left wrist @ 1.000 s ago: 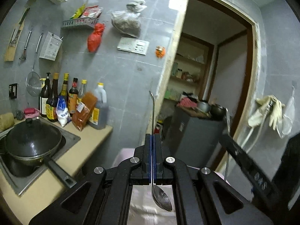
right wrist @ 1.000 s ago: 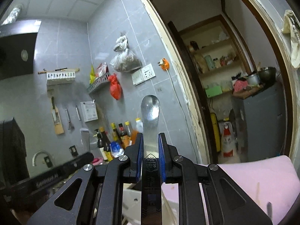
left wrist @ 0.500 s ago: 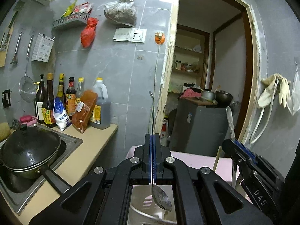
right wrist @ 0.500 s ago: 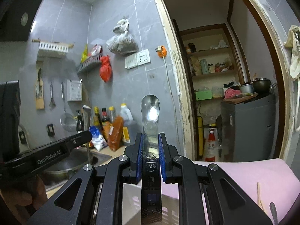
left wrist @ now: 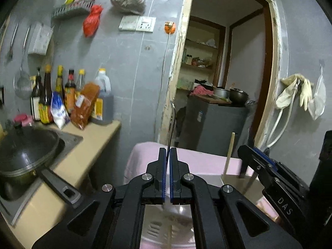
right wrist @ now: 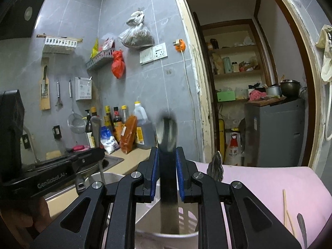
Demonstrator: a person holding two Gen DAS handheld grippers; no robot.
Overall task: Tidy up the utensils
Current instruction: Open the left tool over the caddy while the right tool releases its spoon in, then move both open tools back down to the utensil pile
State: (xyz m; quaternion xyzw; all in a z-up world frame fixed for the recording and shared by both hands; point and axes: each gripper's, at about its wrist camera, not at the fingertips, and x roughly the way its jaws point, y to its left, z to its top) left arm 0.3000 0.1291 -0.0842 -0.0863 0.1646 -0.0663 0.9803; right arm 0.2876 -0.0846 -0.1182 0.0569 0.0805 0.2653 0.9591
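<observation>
Left gripper (left wrist: pixel 167 174): being held shut on spoon (left wrist: pixel 170 128).
Right gripper (right wrist: pixel 167 172): narrow, spoon (right wrist: pixel 166 132) being gripped.
Risk: holder (right wrist: pixel 166 235) rim being struck, likely through misaligned lowering.

Pink-covered table (right wrist: pixel 259 178) bearing a metal utensil holder (right wrist: pixel 186 236) and chopsticks (right wrist: pixel 287 213).

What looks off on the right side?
The spoon in the right gripper stands bowl-up and is blurred while everything else is sharp, so it may be slipping. Chopsticks lie loose on the pink cloth.
</observation>
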